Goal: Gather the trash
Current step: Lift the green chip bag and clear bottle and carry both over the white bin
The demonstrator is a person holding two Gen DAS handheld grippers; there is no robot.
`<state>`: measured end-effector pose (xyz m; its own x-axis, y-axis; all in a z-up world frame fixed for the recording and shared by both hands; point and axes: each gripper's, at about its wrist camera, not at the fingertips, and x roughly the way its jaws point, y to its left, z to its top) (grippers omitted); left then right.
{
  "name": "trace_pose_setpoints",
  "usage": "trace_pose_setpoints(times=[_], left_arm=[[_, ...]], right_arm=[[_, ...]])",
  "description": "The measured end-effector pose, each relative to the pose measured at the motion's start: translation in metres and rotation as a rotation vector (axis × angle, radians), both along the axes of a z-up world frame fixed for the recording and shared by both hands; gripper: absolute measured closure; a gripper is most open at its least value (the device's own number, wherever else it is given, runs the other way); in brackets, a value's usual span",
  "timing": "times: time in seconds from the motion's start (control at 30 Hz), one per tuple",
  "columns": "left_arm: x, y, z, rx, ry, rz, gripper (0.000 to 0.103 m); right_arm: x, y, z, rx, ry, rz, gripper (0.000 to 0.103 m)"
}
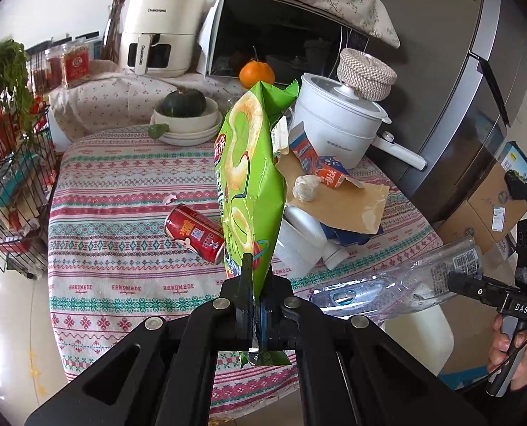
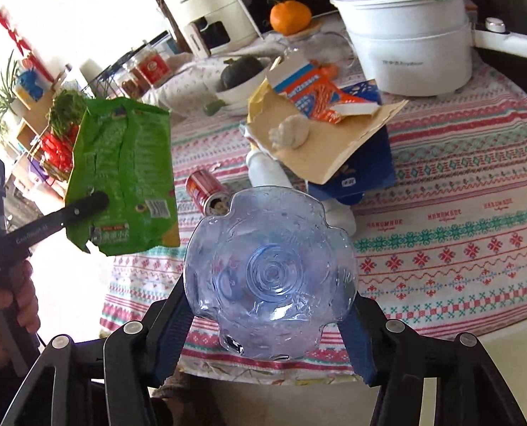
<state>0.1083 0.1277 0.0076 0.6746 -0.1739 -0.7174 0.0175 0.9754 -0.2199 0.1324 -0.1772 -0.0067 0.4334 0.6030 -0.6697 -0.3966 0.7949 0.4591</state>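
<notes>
My left gripper is shut on the lower edge of a green chip bag, which stands upright above the patterned tablecloth. The right wrist view shows the bag's back at left. My right gripper is shut on a clear crushed plastic bottle, its base facing the camera; the bottle hangs off the table's right edge. On the table lie a red can, a white bottle, a torn brown envelope, a crumpled tissue and an orange-blue carton.
A white electric pot and a bowl with a dark squash stand at the table's far side, with an orange behind. A wire rack is at left. A fridge and cardboard boxes are at right.
</notes>
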Motion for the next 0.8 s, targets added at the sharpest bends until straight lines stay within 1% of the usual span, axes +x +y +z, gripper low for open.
trace_pose_setpoints(times=[0.13, 0.33, 0.5, 0.63, 0.7, 0.8], left_arm=[[0.001, -0.013, 0.001, 0.0, -0.006, -0.028, 0.101], [0.003, -0.034, 0.001, -0.001, -0.01, -0.077, 0.101], [0.006, -0.061, 0.005, -0.03, -0.018, -0.136, 0.101], [0.008, -0.097, 0.008, -0.055, -0.016, -0.22, 0.101], [0.008, -0.12, 0.008, -0.066, -0.016, -0.271, 0.101], [0.007, -0.157, 0.005, -0.075, -0.01, -0.347, 0.101]], right_arm=[[0.0, -0.018, 0.0, 0.028, 0.013, -0.056, 0.039], [-0.003, -0.037, 0.01, 0.046, -0.018, -0.11, 0.039], [-0.006, -0.052, 0.02, 0.025, -0.041, -0.159, 0.039], [-0.014, -0.078, 0.035, 0.001, -0.074, -0.214, 0.039], [-0.021, -0.096, 0.043, 0.007, -0.089, -0.246, 0.039], [-0.034, -0.122, 0.052, -0.009, -0.118, -0.301, 0.039]])
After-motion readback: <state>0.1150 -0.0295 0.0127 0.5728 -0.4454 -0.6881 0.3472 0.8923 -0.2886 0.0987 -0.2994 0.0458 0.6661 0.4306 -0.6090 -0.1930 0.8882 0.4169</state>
